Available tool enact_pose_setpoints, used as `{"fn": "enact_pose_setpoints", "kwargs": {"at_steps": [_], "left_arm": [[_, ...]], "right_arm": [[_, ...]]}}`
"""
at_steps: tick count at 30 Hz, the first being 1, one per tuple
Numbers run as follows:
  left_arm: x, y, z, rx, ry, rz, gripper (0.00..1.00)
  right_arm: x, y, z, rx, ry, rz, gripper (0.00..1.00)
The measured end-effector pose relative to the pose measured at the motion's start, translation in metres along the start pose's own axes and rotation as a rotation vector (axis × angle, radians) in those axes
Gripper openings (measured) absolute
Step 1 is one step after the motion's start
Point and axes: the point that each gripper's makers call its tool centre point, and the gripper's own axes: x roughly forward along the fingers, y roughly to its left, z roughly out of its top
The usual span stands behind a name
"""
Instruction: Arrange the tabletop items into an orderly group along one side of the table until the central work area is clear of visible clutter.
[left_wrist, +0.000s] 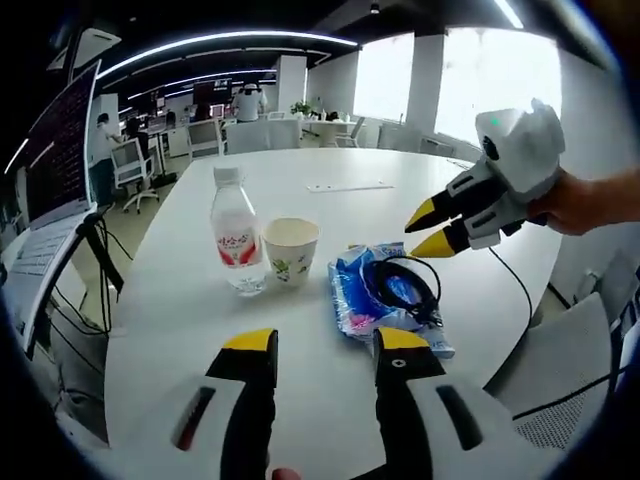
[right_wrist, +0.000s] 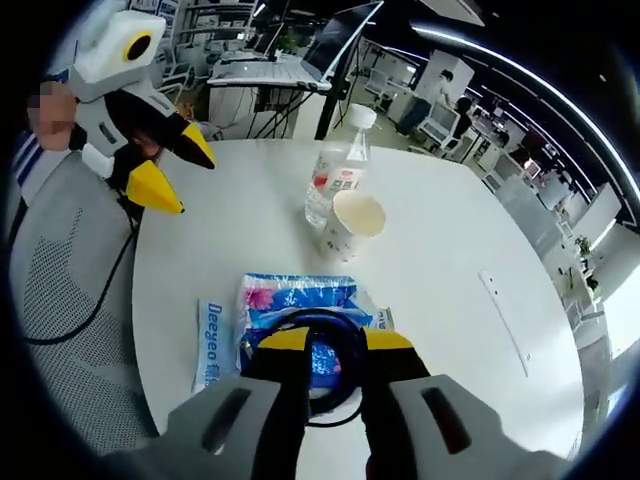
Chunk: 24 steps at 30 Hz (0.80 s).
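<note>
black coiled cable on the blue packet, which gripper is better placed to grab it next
Right, probably. The right gripper hangs directly over the black coiled cable on the blue plastic packet, jaws open. The left gripper is open too, but sits nearer the table edge, short of the packet.

An open-plan office — rows of desks (left_wrist: 190, 125), swivel chairs (left_wrist: 132, 165), strip ceiling lights (left_wrist: 230, 40), big windows (left_wrist: 480, 70)

"Deeyeo" reads along the blue packet (right_wrist: 212, 345).
</note>
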Motion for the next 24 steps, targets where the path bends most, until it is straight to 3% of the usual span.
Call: {"fn": "enact_pose_setpoints", "kwargs": {"at_steps": [15, 24], "left_arm": [[0.004, 0.000, 0.004, -0.010, -0.002, 0.004, 0.37], [0.007, 0.000, 0.011, -0.008, 0.000, 0.006, 0.37]], "right_arm": [[-0.025, -0.007, -0.059, 0.194, 0.038, -0.063, 0.15], [-0.023, -0.005, -0.079, 0.353, 0.038, -0.055, 0.16]]}}
